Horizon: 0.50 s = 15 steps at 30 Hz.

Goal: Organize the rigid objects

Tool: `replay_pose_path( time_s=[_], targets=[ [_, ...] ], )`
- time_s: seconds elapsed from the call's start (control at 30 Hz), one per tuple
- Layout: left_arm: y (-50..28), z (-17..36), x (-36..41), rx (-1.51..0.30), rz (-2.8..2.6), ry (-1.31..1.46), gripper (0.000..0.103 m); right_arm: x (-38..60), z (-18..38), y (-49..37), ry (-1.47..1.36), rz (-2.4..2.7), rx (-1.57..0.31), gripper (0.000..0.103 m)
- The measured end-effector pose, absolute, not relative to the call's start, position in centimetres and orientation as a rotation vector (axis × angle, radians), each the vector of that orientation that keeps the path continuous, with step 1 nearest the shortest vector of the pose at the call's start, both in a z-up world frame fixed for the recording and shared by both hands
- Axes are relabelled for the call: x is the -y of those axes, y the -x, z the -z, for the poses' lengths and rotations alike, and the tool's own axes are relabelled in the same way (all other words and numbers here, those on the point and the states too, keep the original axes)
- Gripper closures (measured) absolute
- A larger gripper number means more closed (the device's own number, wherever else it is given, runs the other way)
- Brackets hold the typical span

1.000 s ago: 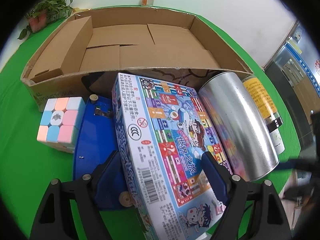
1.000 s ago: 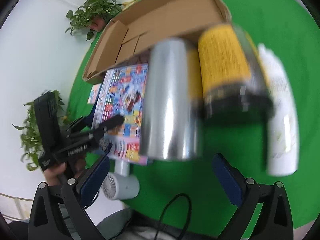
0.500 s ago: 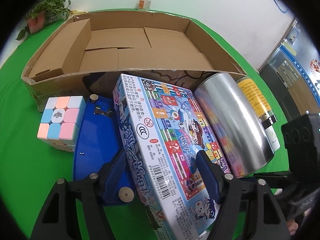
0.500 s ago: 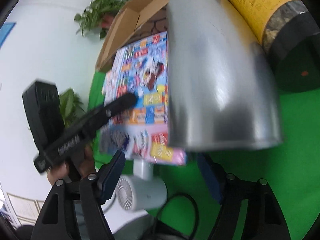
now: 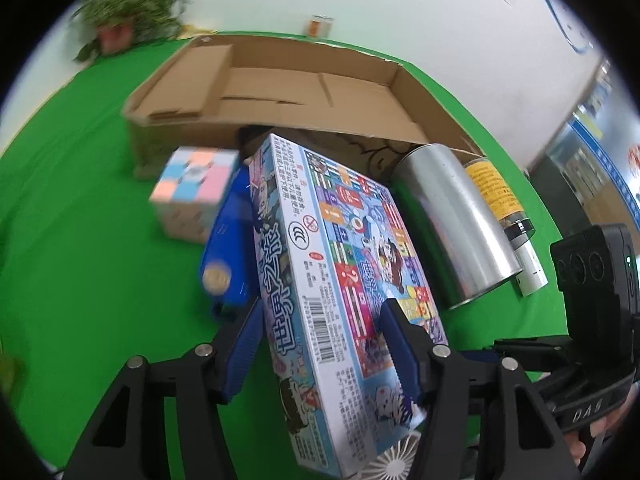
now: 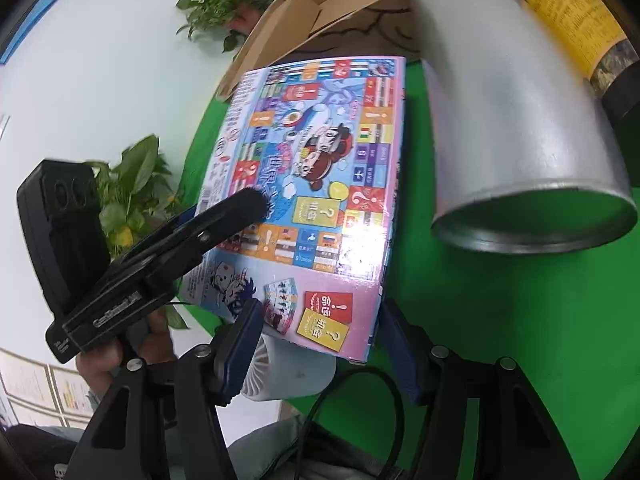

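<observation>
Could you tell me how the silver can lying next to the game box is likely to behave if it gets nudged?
The silver can lies on its side, so it would probably roll sideways. Its near end looks open and hollow, so it is likely light. The bare metal wall looks smooth, perhaps slippery for pads.

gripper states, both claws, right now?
Left claw: closing on the board game box, one pad on each side; contact not certain.
Right claw: closing around the same box's near end; pads not clearly pressing yet.
</observation>
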<state>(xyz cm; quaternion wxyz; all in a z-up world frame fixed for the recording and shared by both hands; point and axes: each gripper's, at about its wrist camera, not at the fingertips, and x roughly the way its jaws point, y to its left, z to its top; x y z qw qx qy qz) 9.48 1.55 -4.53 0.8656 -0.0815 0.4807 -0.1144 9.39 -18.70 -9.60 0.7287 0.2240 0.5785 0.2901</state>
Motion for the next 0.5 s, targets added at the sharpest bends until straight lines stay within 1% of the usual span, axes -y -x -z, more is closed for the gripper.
replay_pose_path(
  time_s=[0.13, 0.2, 0.3, 0.4, 0.5],
  targets=[
    [-8.3, 5.2, -2.7, -1.026, 0.250, 0.279, 0.044, 17.2, 9.2, -10.1, -0.445, -0.686, -1.313, 0.043],
    [-8.4, 5.5, -3.0, -1.035, 0.252, 0.309, 0.041, 16.5, 9.2, -10.3, -0.433, -0.692, -1.325, 0.043],
    [-8.9, 6.0, -3.1, -1.058, 0.271, 0.355, 0.041, 16.2, 9.1, -11.3, -0.422, -0.671, -1.328, 0.043],
    [-9.1, 6.0, -2.4, -1.047, 0.288, 0.321, 0.049, 16.5, 9.5, -11.8, -0.431, -0.655, -1.342, 0.043],
    [-9.2, 5.9, -2.2, -1.039, 0.293, 0.302, 0.050, 16.2, 9.7, -12.6, -0.413, -0.649, -1.334, 0.036]
  ],
)
